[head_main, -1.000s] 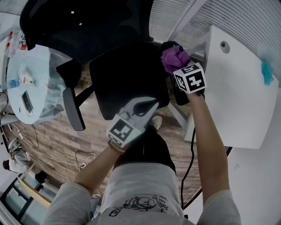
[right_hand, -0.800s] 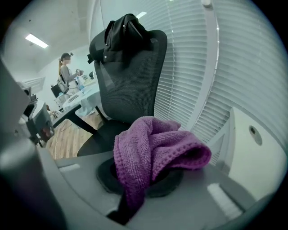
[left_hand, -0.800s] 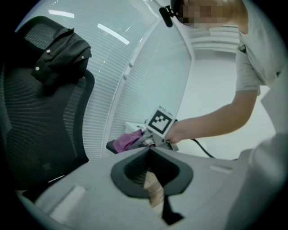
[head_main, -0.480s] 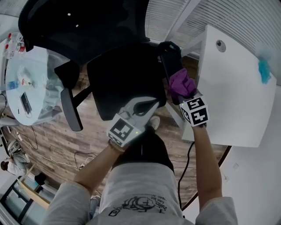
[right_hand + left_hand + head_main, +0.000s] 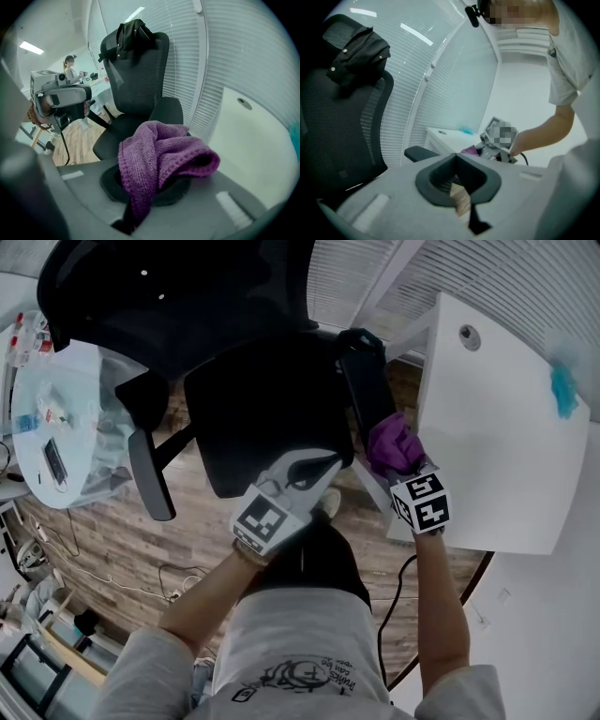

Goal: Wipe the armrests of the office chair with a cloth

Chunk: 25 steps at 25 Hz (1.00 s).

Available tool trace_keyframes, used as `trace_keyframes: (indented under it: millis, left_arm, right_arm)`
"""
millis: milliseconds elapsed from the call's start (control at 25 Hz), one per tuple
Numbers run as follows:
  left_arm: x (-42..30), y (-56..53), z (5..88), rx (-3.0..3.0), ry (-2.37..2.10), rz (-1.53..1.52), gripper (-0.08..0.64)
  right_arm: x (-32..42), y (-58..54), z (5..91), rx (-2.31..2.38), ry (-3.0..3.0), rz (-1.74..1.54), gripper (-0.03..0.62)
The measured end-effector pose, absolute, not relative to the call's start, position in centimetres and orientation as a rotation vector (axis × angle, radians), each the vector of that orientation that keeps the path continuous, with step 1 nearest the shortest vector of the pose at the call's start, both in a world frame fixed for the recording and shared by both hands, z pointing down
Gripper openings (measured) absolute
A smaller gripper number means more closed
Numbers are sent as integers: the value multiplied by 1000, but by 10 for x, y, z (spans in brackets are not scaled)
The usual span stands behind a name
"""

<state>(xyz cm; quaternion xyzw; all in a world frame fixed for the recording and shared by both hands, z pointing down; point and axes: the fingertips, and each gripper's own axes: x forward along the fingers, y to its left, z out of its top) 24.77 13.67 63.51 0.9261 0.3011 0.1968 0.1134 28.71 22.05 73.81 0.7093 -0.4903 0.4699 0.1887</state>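
Observation:
The black office chair [image 5: 267, 418] stands in front of me, its right armrest [image 5: 366, 385] close to the white desk. My right gripper [image 5: 401, 463] is shut on a purple cloth [image 5: 394, 444] at that armrest's near end. In the right gripper view the cloth [image 5: 159, 159] bulges out of the gripper [image 5: 154, 176] and hides its tips, with the armrest [image 5: 166, 110] beyond. My left gripper [image 5: 323, 463] hovers over the seat's front edge, shut and holding nothing. The chair's left armrest [image 5: 150, 474] is far from both grippers. The left gripper view shows the right armrest [image 5: 419, 152] and the cloth [image 5: 469, 151].
A white desk [image 5: 506, 446] with a cable hole and a teal object [image 5: 565, 390] crowds the chair's right side. At the left stands a round glass table [image 5: 56, 427] carrying small items. A dark garment [image 5: 133, 30] hangs over the backrest. Window blinds lie behind; the floor is wood.
My right gripper has drawn the purple cloth along the right armrest from its far end to its near end, toward me. The left gripper has stayed put.

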Motion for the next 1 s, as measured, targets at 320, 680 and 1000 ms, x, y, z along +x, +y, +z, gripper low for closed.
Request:
trace_keyframes:
  millis: [320, 680, 1000]
  left_arm:
    - [247, 124, 640, 2722, 859, 592, 2]
    - [246, 113, 644, 2722, 829, 597, 2]
    - [245, 113, 644, 2725, 835, 601, 2]
  right_arm:
    - [322, 179, 742, 1994, -1422, 1302, 31]
    - [381, 115, 750, 2012, -1453, 1245, 31]
    - [419, 72, 755, 1953, -1485, 1245, 31]
